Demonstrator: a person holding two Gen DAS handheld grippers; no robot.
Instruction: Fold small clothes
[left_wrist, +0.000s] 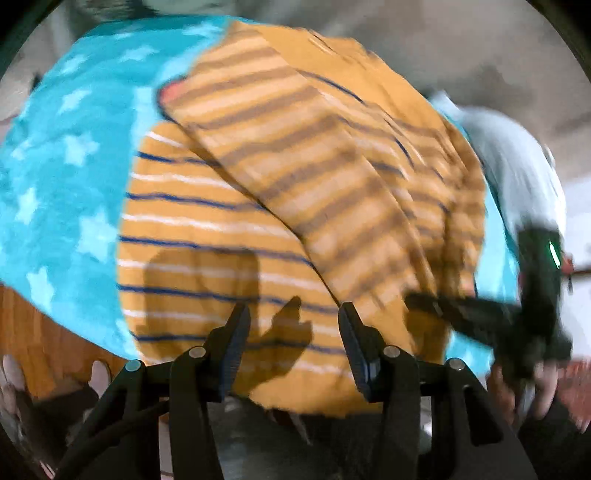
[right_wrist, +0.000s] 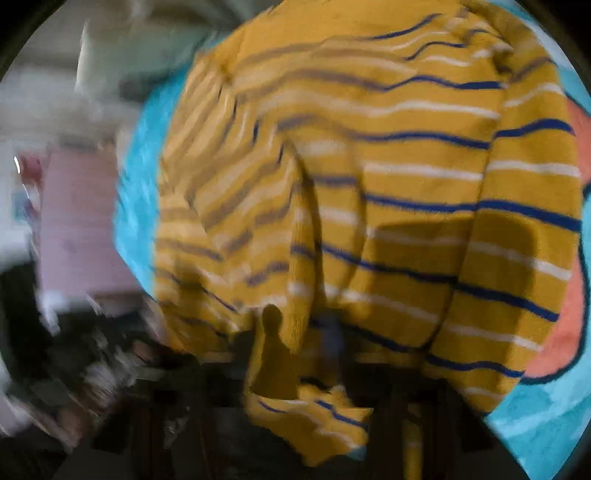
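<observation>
lying on a turquoise star-print blanket (left_wrist: 55, 192), one mustard striped sweater (left_wrist: 207, 236) fills most of both views; blanket shows on every side of it. part of the sweater is turned over, its faded inside stripes facing up across the upper right of the garment in the left wrist view.

left gripper (left_wrist: 293, 347): fingers spread wide, nothing between them, hanging just over the sweater's near hem, shadow cast on the knit. not touching fabric as far as i can see.

right gripper (left_wrist: 436, 306): seen from the left wrist view at the sweater's right edge, heavily motion-blurred. in its own view a fold of sweater (right_wrist: 314, 406) is bunched right in front of the lens and hides the fingers, so i cannot tell whether they are pinching or apart.

around the sweater: orange-red patch (right_wrist: 569, 332) with dark outline on the blanket, right of the garment in the right wrist view. wood floor (left_wrist: 33, 332) past the blanket's near-left edge. pinkish block (right_wrist: 77, 221) left of the blanket, too blurred to identify.

count: one sweater, one blanket, two grippers.
</observation>
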